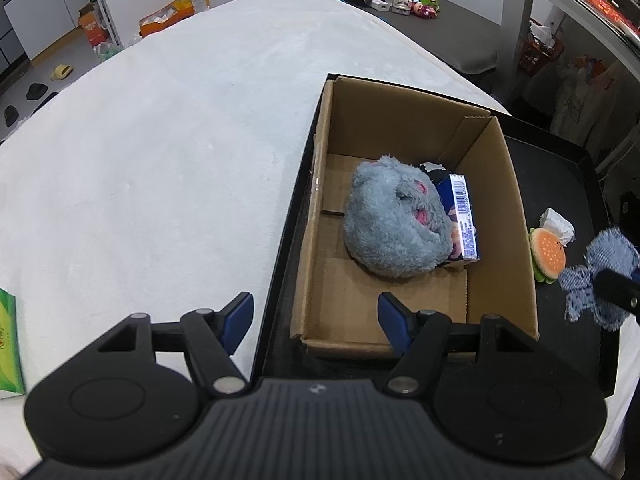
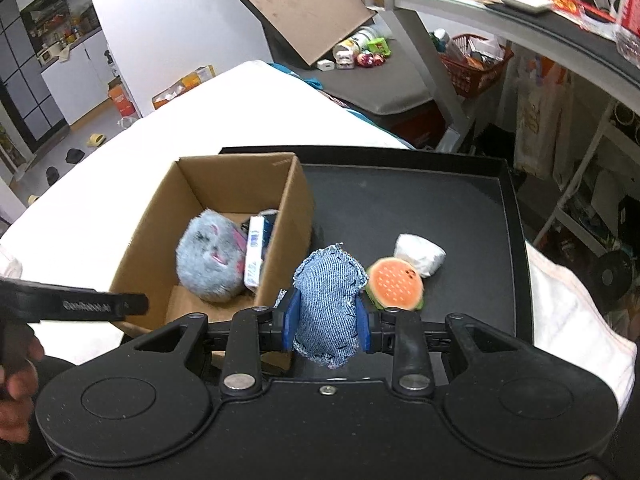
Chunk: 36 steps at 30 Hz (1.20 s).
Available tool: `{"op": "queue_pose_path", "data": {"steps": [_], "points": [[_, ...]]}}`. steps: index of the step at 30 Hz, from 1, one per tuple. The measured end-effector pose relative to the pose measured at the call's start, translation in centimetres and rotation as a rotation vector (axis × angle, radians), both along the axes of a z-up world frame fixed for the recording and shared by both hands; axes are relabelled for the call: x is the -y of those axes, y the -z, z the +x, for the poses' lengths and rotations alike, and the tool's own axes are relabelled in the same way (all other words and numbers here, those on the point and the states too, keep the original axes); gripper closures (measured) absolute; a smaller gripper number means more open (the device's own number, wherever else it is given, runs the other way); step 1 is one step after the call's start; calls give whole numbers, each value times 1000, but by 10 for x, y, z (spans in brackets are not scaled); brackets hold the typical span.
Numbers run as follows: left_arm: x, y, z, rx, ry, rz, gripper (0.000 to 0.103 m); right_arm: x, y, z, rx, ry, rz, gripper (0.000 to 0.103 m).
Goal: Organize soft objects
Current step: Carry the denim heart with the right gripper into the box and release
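A cardboard box (image 1: 516, 216) stands on a black tray (image 1: 576, 184) and holds a grey plush toy (image 1: 392, 220) and a blue carton (image 1: 464, 216). My left gripper (image 1: 316, 320) is open and empty over the box's near left corner. My right gripper (image 2: 326, 320) is shut on a blue denim pouch (image 2: 328, 292), held above the tray just right of the box (image 2: 152, 216). The pouch also shows at the right edge of the left wrist view (image 1: 600, 276). An orange burger plush (image 2: 396, 282) and a white soft bundle (image 2: 420, 254) lie on the tray (image 2: 440, 200).
The tray sits on a white padded surface (image 1: 160, 140). A green pack (image 1: 8, 344) lies at its left edge. A white cloth (image 2: 580, 320) hangs right of the tray. Shelves, a basket and clutter stand behind.
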<state>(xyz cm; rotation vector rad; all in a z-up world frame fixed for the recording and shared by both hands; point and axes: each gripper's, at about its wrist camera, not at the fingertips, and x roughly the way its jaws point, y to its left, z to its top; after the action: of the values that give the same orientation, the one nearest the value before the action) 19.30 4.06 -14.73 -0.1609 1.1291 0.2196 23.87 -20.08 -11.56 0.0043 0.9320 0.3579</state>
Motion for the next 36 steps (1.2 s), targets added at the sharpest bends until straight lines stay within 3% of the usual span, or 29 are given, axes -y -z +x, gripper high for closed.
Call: {"op": "queue_pose_path", "data": {"steps": [10,12,17,23,36], "points": [[-8,9,0,19,17,-46,41,-33,-7,5,-1,-31,11,73],[-11,11,-1,27,18,-53,47,-42,-7,6,-3,-43,16,73],[-19,14,-2,32,13,-73,73,-67,-7,8,-11,-78,24,73],[-27,22,-2,26,6,-112,89,-94,-4,10,-25,-121,30,73],[-39,26,-6,48,11,-173,90,-130,0,16,-53,-161,44,73]]}}
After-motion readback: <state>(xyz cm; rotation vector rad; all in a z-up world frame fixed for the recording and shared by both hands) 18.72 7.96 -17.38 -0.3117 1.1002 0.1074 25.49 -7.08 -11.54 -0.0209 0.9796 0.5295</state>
